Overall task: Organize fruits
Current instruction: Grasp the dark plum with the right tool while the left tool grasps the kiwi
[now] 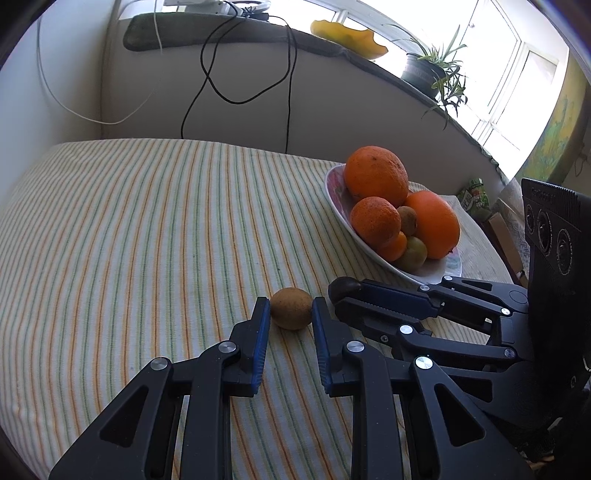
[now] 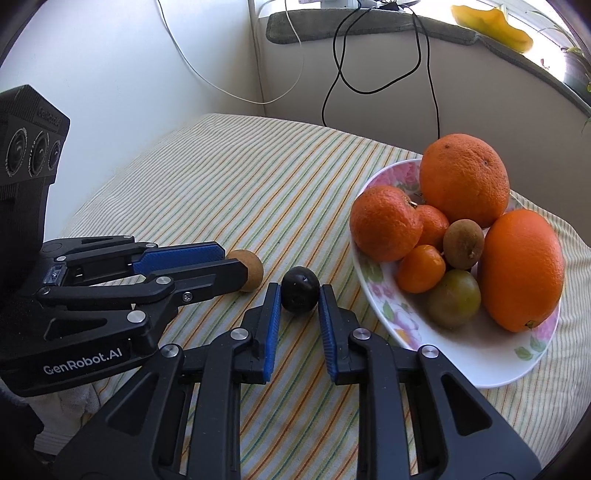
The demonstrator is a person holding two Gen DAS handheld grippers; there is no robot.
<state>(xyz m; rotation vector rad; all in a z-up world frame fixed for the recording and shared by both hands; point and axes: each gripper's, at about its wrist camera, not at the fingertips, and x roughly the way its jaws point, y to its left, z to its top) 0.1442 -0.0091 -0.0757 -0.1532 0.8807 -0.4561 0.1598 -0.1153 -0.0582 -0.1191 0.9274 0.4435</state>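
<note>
Both grippers low over the striped cloth (image 1: 129, 229) on the desk, side by side, pointing down at an angle.

Left gripper (image 1: 291, 308): jaws clamped on a brown kiwi (image 1: 291, 308), blue pads pressing both sides. Kiwi sits on the cloth, near the bowl (image 2: 373, 295) but apart from it.

Right gripper (image 2: 300, 295): jaws clamped on a dark plum (image 2: 300, 290), pads against both its sides. Plum also on the cloth, between the kiwi and the bowl, just beside the bowl's rim.

From the right wrist view the left gripper comes in from the left, its tip covering part of the kiwi. From the left wrist view the right gripper comes in from the right, the plum at its tip.

Bowl is white with a floral print, heaped: three big oranges, two small ones, a second kiwi and a greenish fruit.

Behind the desk: wall with black and white cables hanging down, windowsill with a potted plant (image 1: 432, 66) and a yellow dish (image 1: 347, 35).
</note>
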